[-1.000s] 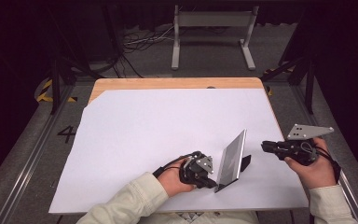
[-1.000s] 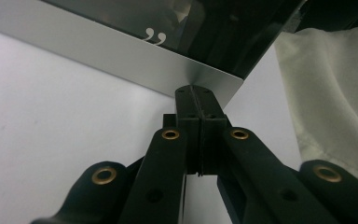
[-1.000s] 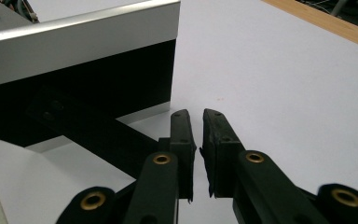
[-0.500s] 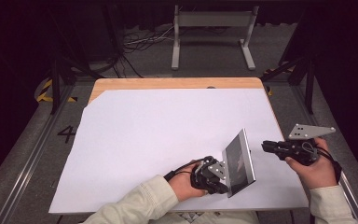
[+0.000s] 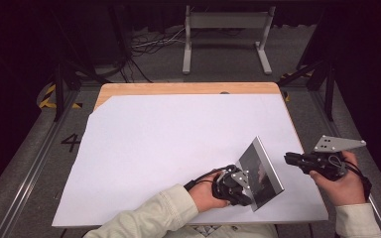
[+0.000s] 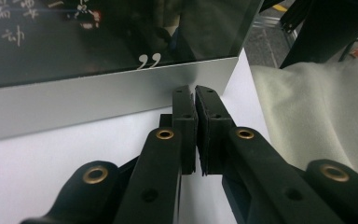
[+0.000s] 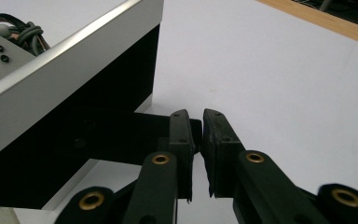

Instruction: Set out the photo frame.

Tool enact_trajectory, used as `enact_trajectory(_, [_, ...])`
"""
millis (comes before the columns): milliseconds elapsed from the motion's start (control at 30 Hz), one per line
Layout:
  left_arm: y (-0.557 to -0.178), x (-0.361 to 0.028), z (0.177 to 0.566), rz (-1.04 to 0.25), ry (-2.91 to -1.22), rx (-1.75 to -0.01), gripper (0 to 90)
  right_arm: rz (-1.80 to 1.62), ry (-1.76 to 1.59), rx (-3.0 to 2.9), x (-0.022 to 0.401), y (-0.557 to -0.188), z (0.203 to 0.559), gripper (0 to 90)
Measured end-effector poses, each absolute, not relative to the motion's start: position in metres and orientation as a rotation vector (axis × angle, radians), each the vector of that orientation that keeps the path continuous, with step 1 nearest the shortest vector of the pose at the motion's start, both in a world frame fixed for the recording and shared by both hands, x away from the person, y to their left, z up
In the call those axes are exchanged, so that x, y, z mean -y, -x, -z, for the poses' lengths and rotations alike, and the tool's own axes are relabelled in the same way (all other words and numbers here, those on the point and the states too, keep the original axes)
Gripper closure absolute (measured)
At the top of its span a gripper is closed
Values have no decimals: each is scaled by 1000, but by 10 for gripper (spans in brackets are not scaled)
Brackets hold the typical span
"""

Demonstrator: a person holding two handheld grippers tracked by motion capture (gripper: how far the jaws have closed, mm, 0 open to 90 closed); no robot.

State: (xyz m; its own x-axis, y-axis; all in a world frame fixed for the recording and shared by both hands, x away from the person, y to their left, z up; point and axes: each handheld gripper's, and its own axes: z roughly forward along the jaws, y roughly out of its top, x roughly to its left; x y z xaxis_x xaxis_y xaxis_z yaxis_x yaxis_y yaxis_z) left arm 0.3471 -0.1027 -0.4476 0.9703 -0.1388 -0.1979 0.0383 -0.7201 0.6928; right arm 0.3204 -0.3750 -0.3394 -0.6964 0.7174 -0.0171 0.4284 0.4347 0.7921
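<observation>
left claw nearly closed beside the picture frame, frame shifted rightward, right claw nearly closed, unmoved

A tilted silver-framed panel stands near the white sheet's right edge, the left gripper against it, the right gripper just beside.

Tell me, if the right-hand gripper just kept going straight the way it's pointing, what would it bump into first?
Most likely the picture frame propped on the white sheet. The right gripper points at it, jaws nearly together, and its own view shows the frame's black stand just ahead. How near is hard to judge.
</observation>
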Motion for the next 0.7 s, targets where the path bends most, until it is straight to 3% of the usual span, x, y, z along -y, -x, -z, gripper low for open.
enact_trajectory(267, [-346, 109, 450, 321, -2321, 63, 801, -1136, -1010, -2320, 381, -314, 339, 809])
enact_trajectory(700, [-356, 75, 441, 250, -2315, -24, 757, -1221, -972, -2329, 376, -323, 336, 701])
